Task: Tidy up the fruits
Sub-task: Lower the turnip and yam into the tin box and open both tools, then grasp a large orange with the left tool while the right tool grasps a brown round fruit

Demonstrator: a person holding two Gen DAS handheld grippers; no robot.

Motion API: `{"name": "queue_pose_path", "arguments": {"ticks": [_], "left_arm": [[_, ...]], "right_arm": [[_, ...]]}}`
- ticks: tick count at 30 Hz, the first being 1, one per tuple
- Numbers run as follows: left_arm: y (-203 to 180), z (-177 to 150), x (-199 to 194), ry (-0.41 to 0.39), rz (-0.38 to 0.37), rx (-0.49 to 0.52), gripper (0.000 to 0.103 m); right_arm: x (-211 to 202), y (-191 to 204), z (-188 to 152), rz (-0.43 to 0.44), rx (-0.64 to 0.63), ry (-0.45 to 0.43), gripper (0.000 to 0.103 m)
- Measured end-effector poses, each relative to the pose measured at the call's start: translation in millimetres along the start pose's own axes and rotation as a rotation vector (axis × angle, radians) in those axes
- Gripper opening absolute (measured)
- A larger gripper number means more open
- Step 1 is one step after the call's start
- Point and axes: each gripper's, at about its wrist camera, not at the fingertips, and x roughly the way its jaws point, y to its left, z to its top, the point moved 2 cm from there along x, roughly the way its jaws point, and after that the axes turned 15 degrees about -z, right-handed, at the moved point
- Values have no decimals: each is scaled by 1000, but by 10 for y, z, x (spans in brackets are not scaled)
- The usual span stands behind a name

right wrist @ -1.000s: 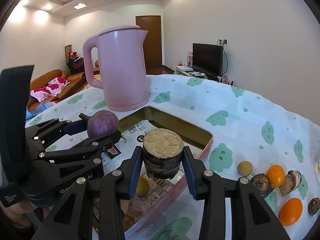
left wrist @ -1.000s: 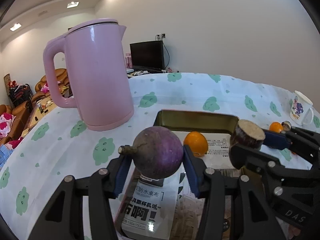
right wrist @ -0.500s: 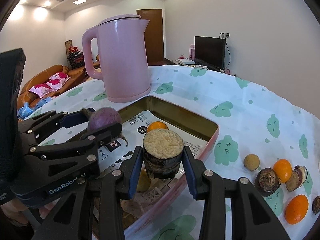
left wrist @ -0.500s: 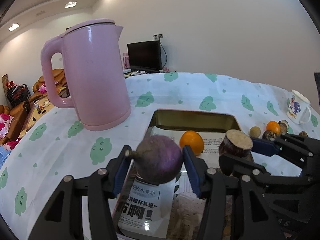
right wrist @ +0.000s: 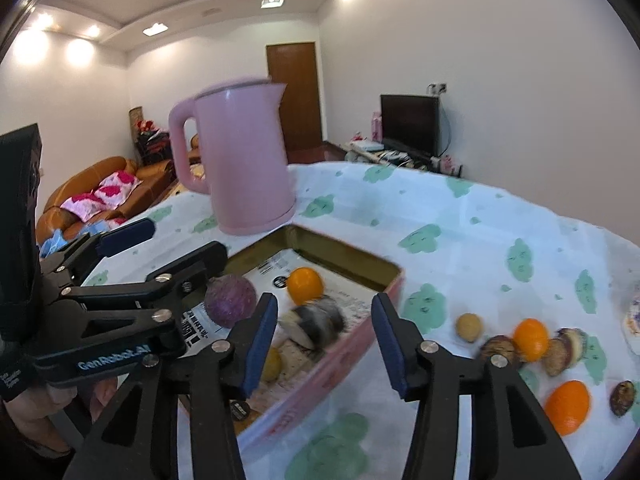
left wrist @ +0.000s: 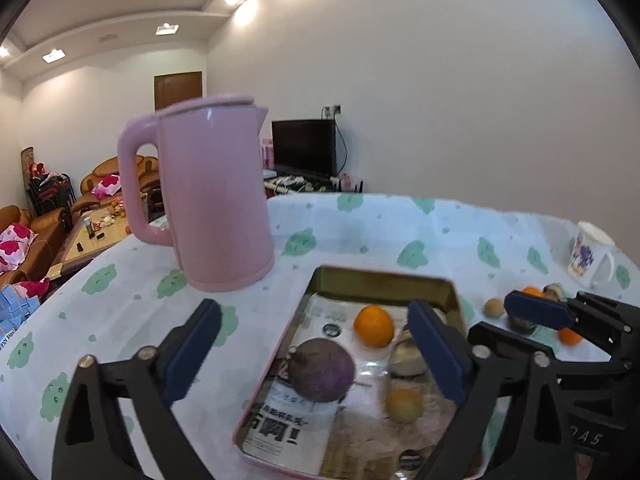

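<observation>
Left gripper point(left wrist: 316, 348) hovering above the near end of a pink-rimmed tin tray point(left wrist: 384, 280), jaws opening wide with nothing pressed between the blue pads. Directly ahead and below, inside the tray: a round purple fruit point(left wrist: 322, 370) lying on printed paper, free of both pads. Just beyond it, an orange point(left wrist: 374, 326); nearer and to the right, a small yellow fruit point(left wrist: 404, 405). Right gripper point(right wrist: 325, 338) alongside, over the tray's right edge, jaws also opening, pads clear of a blurred dark cut fruit point(right wrist: 316, 322) that lies in the tray just ahead of them. Ahead and to the left of both grippers, a tall pink kettle point(left wrist: 208, 200) standing on the green-patterned tablecloth point(left wrist: 360, 232), close behind the tray's far left corner. Off to the right of the right gripper, loose on the cloth: a small tan fruit point(right wrist: 469, 326), two more oranges point(right wrist: 530, 339), several dark halved fruits point(right wrist: 498, 350). Far right, a white mug point(left wrist: 590, 254).
</observation>
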Motion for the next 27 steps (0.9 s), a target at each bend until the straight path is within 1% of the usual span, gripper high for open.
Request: {"name": "queue_pose_path", "arguments": {"ticks": [3,7,8,15,19,22,27], "left_arm": [[-165,61,-11,-4,-29,15,99],[-504,148,31,-1,-78,58,99],[-576,159,45,2,-92,66,99],[-1208,115,298,67,-203,136,99],[-1479,42,498,119,-248,139,99],[-1733,-25,639,169,-291,155,99],[-2068,-96,814,208,-337,183,99]], "right_arm": [[-119,-171,-19,-25,5,-12,53],[-267,-526,-114,-118,3,-14,53],[-310,-686,-149,-152,18,-14,53],[-455,-1623,-343,-312,168,17,53],[-444,-2119,-448,-413,263,60,53],[-365,-2407,-551,-480,307,122,53],[-316,-2620,-712,-521,353,169,53]]}}
